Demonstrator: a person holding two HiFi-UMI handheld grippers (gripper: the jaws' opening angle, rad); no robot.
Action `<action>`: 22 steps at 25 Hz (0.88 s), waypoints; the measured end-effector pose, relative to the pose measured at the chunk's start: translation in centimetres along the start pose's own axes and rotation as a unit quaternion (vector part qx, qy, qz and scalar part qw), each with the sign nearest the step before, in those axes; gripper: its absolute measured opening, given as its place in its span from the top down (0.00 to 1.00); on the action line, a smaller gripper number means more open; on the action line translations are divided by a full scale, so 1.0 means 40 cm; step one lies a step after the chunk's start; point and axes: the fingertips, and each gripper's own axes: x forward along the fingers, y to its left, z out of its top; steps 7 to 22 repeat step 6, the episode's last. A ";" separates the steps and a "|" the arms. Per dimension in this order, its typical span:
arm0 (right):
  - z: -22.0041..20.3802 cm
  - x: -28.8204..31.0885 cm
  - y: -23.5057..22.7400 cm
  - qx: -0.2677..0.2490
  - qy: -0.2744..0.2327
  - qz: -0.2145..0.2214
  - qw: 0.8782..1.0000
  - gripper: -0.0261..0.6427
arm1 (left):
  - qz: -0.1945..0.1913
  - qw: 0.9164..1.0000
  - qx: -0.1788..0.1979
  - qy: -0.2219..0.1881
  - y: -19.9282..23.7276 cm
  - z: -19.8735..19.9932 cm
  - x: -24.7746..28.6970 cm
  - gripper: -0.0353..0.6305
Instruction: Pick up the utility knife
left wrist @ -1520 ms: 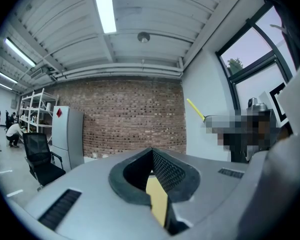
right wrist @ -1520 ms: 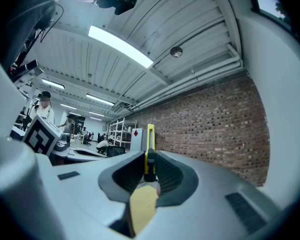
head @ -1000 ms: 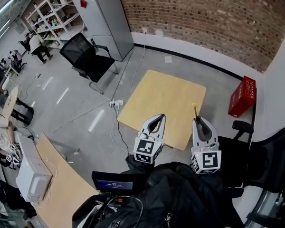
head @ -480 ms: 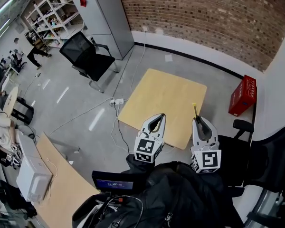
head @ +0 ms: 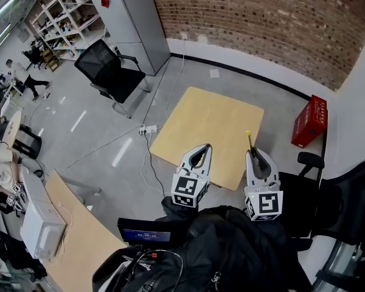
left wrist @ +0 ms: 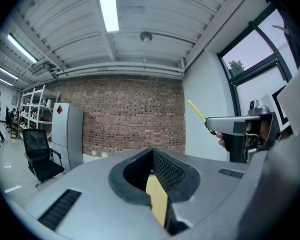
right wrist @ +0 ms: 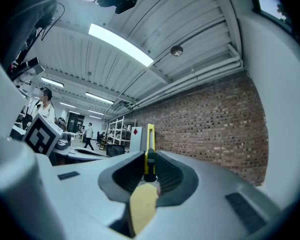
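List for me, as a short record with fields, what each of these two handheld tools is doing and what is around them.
left gripper: jaws together, nothing between them
right gripper: shut on the knife
knife: yellow, sticks out past the jaw tips, held above the table
table: pale wood, square, below both grippers
nearby: red crate, black chair

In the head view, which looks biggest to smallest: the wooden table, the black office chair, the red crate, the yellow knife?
1. wooden table
2. black office chair
3. red crate
4. utility knife, a thin sliver partly hidden in the right tongs, smallest though nearest the camera
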 end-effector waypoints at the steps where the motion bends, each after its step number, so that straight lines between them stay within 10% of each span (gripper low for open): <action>1: -0.001 0.000 0.000 0.000 0.000 0.000 1.000 0.86 | -0.001 1.000 0.000 0.001 0.000 -0.002 0.000 0.95; 22: -0.005 0.006 -0.004 0.001 0.003 -0.002 1.000 0.86 | -0.002 1.000 -0.003 0.004 0.003 -0.009 0.008 0.95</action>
